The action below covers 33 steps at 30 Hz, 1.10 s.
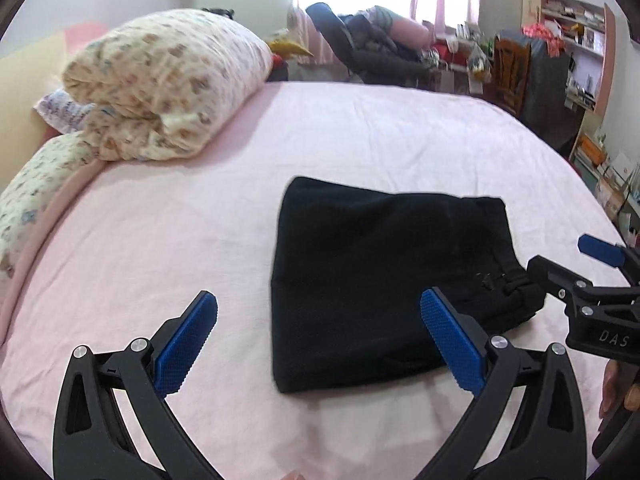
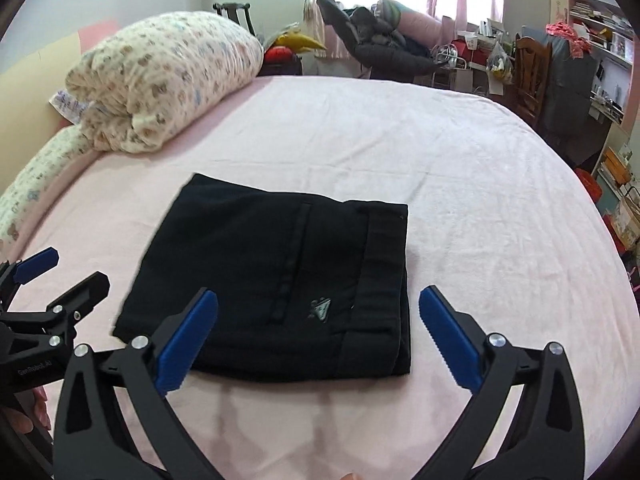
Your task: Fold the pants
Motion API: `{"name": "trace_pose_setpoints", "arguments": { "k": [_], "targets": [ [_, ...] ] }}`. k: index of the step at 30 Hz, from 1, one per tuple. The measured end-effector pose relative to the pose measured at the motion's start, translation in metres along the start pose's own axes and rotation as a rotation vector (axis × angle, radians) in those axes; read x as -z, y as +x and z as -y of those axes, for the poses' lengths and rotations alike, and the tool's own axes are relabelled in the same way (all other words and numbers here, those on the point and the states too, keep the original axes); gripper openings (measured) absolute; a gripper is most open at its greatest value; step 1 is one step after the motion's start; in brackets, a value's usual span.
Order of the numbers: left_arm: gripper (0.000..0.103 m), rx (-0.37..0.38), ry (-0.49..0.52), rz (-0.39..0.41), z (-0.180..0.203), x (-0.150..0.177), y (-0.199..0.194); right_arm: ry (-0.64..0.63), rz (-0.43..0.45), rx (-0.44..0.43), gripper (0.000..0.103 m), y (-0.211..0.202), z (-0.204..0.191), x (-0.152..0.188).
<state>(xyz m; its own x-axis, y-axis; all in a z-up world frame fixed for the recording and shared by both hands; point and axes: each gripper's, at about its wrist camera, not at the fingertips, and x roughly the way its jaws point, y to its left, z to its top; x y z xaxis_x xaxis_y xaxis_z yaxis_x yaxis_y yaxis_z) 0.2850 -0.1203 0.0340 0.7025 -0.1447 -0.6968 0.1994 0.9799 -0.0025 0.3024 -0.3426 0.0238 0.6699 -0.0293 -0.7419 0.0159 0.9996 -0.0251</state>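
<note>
Black pants (image 1: 384,276) lie folded into a compact rectangle on the pink bed sheet (image 1: 168,240); in the right wrist view (image 2: 280,280) a small logo and the waistband face right. My left gripper (image 1: 319,304) is open and empty, just in front of the pants' near left edge. My right gripper (image 2: 319,300) is open and empty, just in front of the pants' near edge. Each gripper shows in the other's view, the right one (image 1: 560,264) at the pants' right side, the left one (image 2: 68,276) at their left side.
A rolled floral quilt (image 1: 160,84) and a floral pillow (image 1: 36,196) lie at the bed's far left. Beyond the bed stand a dark reclined chair (image 2: 376,44), a wooden chair (image 2: 532,76) and cluttered shelves (image 2: 600,40) at the right.
</note>
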Motion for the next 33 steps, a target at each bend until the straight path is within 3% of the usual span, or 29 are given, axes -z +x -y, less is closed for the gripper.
{"name": "trace_pose_setpoints", "arguments": {
  "k": [6,14,20,26,33],
  "targets": [
    [0.102,-0.073,0.004,0.016,-0.005,0.010,-0.035,-0.006,0.000,0.019,0.101,-0.038,-0.015,0.006],
    [0.102,-0.096,-0.007,-0.015,-0.009,0.028,-0.070,0.008,-0.003,0.067,0.101,-0.080,-0.030,0.029],
    [0.102,-0.047,-0.024,-0.024,-0.012,0.038,-0.088,0.015,0.004,0.132,0.101,-0.099,-0.034,0.047],
    [0.102,0.007,0.023,-0.050,-0.002,0.042,-0.095,0.056,-0.013,0.125,0.101,-0.109,-0.031,0.059],
    [0.102,-0.071,0.070,-0.010,0.004,0.042,-0.104,0.063,-0.035,0.130,0.101,-0.112,-0.032,0.066]
  ]
}}
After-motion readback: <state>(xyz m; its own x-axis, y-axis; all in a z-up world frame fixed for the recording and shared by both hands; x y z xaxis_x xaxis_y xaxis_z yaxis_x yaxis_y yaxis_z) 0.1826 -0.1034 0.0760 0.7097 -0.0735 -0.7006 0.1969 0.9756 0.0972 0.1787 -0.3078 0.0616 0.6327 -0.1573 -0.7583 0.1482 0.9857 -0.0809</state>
